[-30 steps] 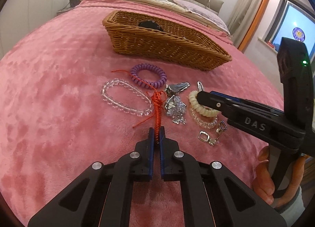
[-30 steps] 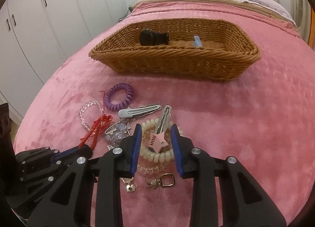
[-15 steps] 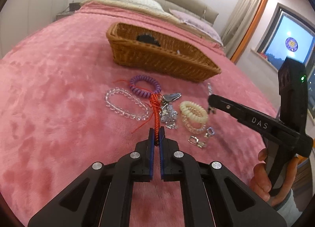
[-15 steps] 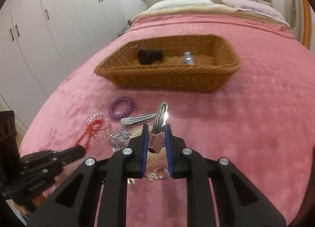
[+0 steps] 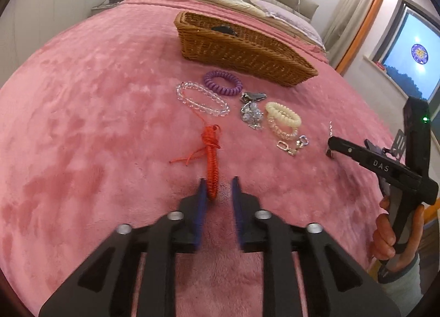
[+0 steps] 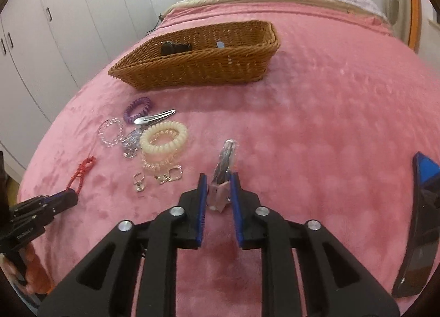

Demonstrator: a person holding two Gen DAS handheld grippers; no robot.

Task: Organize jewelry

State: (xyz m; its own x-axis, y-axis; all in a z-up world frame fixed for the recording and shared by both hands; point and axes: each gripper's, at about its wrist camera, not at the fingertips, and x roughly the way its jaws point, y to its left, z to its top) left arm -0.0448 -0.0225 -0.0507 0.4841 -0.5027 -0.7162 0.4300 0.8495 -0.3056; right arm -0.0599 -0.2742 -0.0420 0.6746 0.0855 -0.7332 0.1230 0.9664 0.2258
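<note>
Left wrist view: red braided cord [image 5: 211, 160] lies lengthwise between opening left gripper [image 5: 217, 188] jaws, pointing toward wicker basket [image 5: 242, 53]; pads clear.

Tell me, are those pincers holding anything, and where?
Nothing is firmly held. Both jaws are opening: left gripper around the red braided cord, near end; right gripper around the silver hair clip, pink end.

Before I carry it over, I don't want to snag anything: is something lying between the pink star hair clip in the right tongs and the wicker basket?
Nothing visible: bare pink blanket runs from the hair clip to the basket; other jewelry lies left.
</note>
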